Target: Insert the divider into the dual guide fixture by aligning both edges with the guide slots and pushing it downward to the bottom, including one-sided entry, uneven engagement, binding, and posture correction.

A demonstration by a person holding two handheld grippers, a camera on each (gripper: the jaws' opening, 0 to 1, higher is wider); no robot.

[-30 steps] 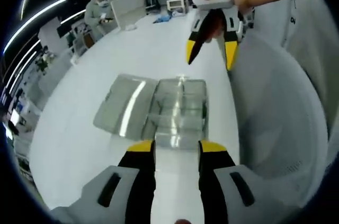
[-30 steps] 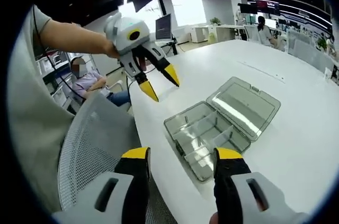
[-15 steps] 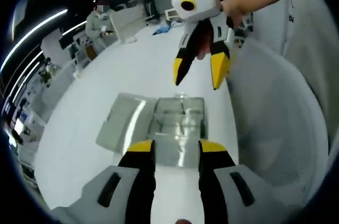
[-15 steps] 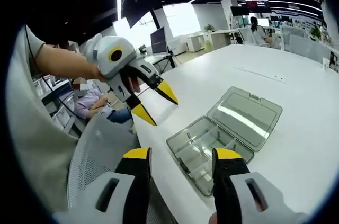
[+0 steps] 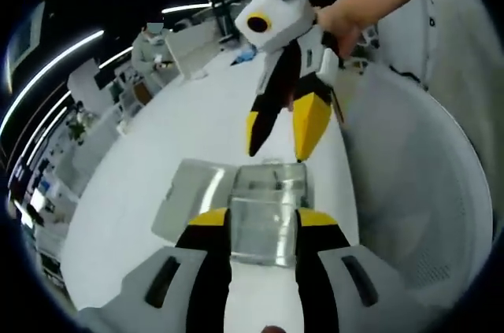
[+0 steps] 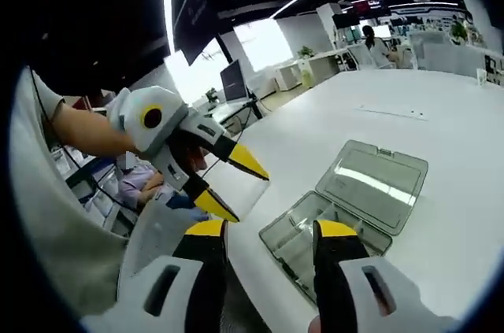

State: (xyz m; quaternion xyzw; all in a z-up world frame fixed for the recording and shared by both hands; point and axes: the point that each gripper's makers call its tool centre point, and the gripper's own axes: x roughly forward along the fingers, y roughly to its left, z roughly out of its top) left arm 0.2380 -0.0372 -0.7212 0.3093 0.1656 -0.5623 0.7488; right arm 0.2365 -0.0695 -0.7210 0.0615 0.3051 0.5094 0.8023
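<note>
open-plan office space with ceiling light strips surrounds a large white table; desks, monitors and seated people sit in the far background of both views. a grey mesh chair back stands just beside the table edge.

on the table lies a clear plastic compartment box, its hinged lid folded open flat beside the tray. in the left gripper view the same box sits just beyond the jaw tips, lid to its left.

the left gripper is clamped on a clear divider, a thin transparent sheet held between the yellow-tipped jaws, above the near end of the box. in the right gripper view that left gripper enters from the left, held by a person's hand, and the divider appears as a faint clear pane between its tips, apart from the box.

the right gripper has its jaws apart with nothing between them. in the left gripper view it hangs above the box, jaws spread.
</note>
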